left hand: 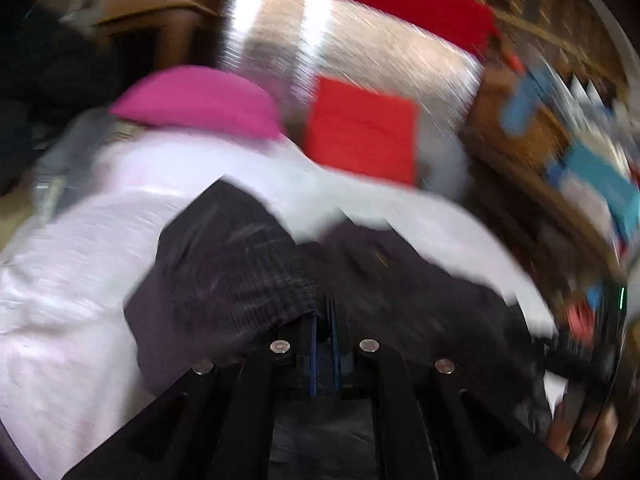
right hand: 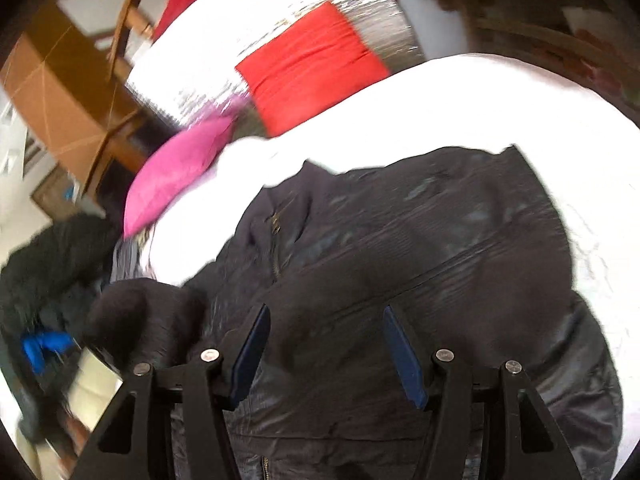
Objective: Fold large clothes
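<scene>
A black jacket [right hand: 420, 240] with a brass zip lies spread on a white sheet [right hand: 480, 100]. It also shows, blurred, in the left wrist view [left hand: 240, 264]. My left gripper [left hand: 325, 312] is shut on the jacket's ribbed cuff or hem, with fabric bunched over the blue pads. My right gripper [right hand: 326, 316] is open just above the jacket's middle, its blue pads [right hand: 404, 352] wide apart and empty.
A folded red cloth [right hand: 308, 64] and a pink cushion [right hand: 176, 172] lie beyond the sheet on a shiny silver surface [right hand: 224, 52]. Another red cloth [left hand: 404, 4] lies at the far end. A dark clothes pile [right hand: 48, 276] is at left. Brown cardboard boxes [right hand: 60, 96] stand behind.
</scene>
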`<state>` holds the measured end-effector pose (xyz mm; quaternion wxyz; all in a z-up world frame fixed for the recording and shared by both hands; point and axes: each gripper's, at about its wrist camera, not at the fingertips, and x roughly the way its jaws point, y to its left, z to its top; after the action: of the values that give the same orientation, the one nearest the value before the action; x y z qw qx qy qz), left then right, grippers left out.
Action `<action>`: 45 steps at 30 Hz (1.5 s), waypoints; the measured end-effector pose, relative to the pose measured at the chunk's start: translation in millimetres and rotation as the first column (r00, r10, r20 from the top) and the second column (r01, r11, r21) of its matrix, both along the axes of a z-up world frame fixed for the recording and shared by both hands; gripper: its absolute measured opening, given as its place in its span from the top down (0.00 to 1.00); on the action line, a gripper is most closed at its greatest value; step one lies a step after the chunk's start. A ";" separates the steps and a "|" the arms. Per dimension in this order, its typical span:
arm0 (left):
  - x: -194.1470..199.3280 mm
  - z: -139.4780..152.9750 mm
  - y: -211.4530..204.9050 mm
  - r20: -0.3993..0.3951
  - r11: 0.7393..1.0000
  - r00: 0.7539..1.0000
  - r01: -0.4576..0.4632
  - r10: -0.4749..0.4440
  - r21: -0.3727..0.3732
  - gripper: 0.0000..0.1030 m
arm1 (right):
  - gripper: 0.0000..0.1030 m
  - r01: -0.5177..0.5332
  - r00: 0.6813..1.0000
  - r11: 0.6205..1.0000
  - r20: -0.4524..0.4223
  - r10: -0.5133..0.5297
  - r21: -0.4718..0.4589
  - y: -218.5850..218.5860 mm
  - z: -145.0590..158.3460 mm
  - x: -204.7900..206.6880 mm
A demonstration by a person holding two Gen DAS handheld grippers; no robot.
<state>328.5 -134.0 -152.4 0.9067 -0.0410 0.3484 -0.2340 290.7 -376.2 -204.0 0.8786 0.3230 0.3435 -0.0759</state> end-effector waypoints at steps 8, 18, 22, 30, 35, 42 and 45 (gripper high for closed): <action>-21.6 -69.7 -39.4 -0.319 0.982 0.932 0.186 -0.170 0.020 0.69 | 0.34 0.080 0.996 0.992 0.022 -0.082 0.098 -34.7 3.8 -17.4; -17.4 -9.4 57.2 -0.142 0.997 0.990 -0.036 0.027 -0.065 0.28 | 0.23 -0.016 0.995 0.983 0.103 -0.003 0.182 -31.9 16.5 -21.3; 22.4 -35.8 80.0 -0.241 0.985 0.958 -0.169 0.153 -0.047 0.28 | 0.20 -0.026 0.999 0.992 0.045 0.021 0.123 -31.0 18.3 -16.9; 39.9 -58.5 92.8 -0.293 0.972 0.928 -0.233 0.230 0.025 0.46 | 0.20 -0.118 0.987 0.933 -0.067 0.149 0.341 -74.0 -21.9 -25.8; 39.6 -57.6 79.2 -0.281 0.972 0.931 -0.226 0.235 0.062 0.46 | 0.21 -0.172 0.973 0.917 -0.084 0.215 0.360 -73.3 -33.4 -37.8; 36.0 -64.5 71.4 -0.272 0.964 0.927 -0.228 0.257 0.134 0.46 | 0.38 -0.240 0.948 0.931 -0.138 0.285 0.277 -41.8 -43.0 -42.1; 34.7 -65.3 69.1 -0.270 0.963 0.927 -0.230 0.261 0.139 0.46 | 0.77 -0.289 0.930 0.941 -0.182 0.319 0.174 -18.9 -37.8 -47.3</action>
<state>363.2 -65.0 -217.7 0.8699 -0.0700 0.4796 -0.0916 243.3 -395.1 -241.8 0.8134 0.3185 0.4839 0.0529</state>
